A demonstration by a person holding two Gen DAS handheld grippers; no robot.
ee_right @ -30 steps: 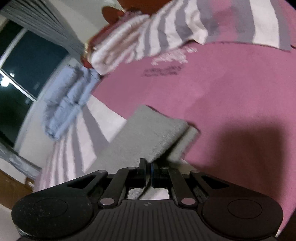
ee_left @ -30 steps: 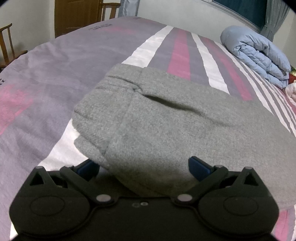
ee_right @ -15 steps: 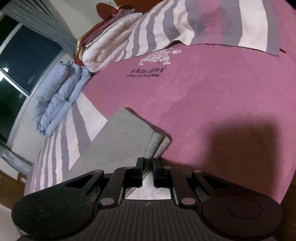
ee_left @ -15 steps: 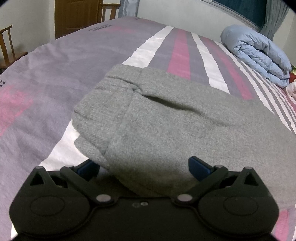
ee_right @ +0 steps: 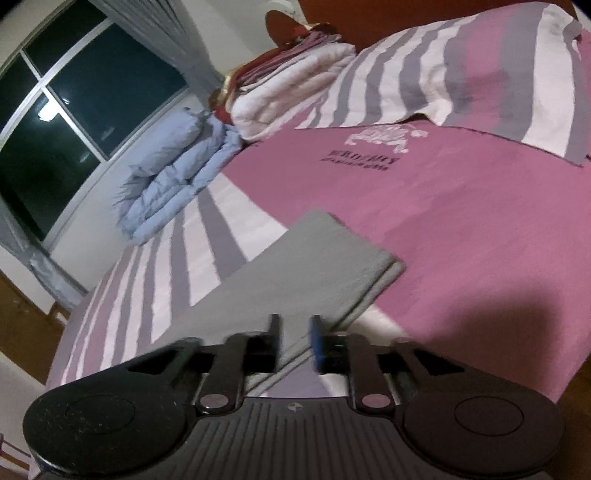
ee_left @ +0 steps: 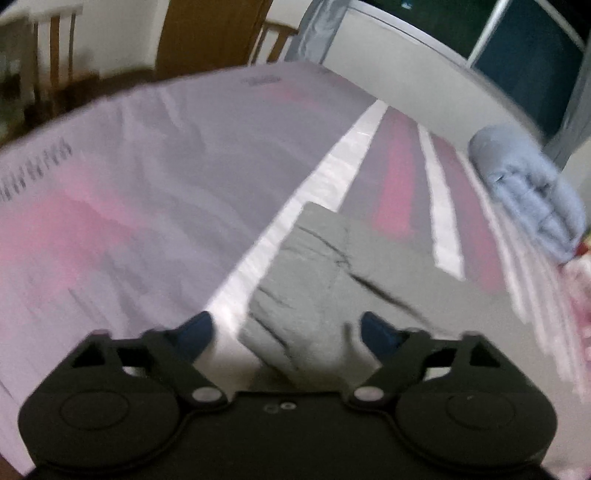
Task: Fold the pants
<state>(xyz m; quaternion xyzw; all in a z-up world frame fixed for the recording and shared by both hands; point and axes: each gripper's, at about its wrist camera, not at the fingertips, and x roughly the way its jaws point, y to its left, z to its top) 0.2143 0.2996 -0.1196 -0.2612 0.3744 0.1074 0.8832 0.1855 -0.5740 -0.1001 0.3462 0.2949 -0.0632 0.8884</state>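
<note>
The grey pants (ee_left: 354, 280) lie folded on the striped bed (ee_left: 147, 184). In the left wrist view the waist end is nearest, a little beyond my left gripper (ee_left: 286, 330), which is open and empty above it; this view is blurred. In the right wrist view the folded leg end (ee_right: 321, 266) lies flat on the pink part of the bedspread (ee_right: 480, 221). My right gripper (ee_right: 295, 339) is open by a narrow gap, empty, just above the near edge of the pants.
A folded light-blue duvet (ee_right: 177, 173) (ee_left: 532, 195) and a stack of folded blankets (ee_right: 291, 92) lie at the head end by the window (ee_right: 74, 110). Wooden chairs (ee_left: 44, 55) and a door (ee_left: 207, 33) stand past the far bed edge.
My right gripper has opened, let go of the pants' leg end and drawn back upward. My left gripper has lifted up and back from the waist end, staying open.
</note>
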